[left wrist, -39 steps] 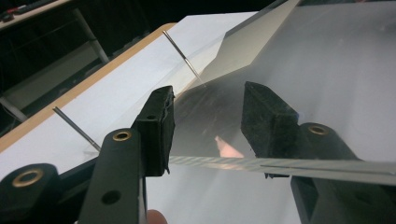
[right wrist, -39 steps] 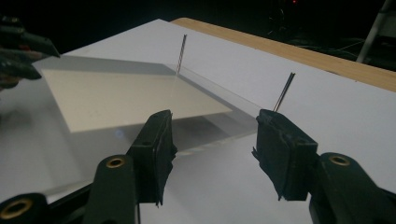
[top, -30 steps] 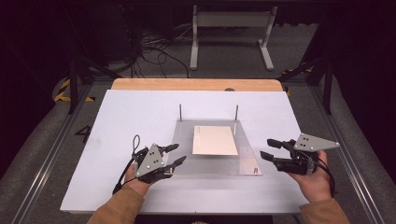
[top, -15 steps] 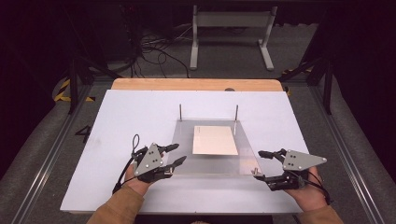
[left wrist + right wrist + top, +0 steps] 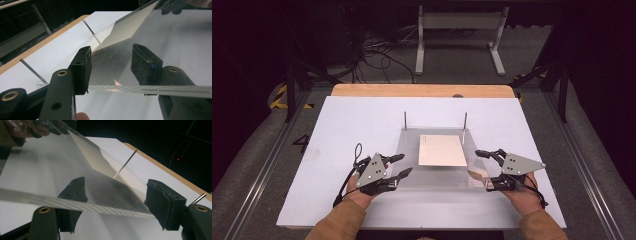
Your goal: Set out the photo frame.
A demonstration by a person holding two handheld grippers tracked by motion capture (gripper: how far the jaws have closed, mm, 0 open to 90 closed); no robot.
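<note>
Left claw [image 5: 406,164] is held half open and right claw [image 5: 482,170], its jaws just now closing slightly, is set astride the near edge of the clear plate [image 5: 432,176] on the counter [image 5: 352,125], so neither grip is judged made and the lift is left.

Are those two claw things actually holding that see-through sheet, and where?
Neither visibly grips it. The near edge of the clear sheet lies between the open jaws of the left gripper and right gripper, near its front corners.

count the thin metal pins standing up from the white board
2. The left pin and the right pin stand upright at the far corners of the clear plate. Near-edge pins could be hidden.
</note>
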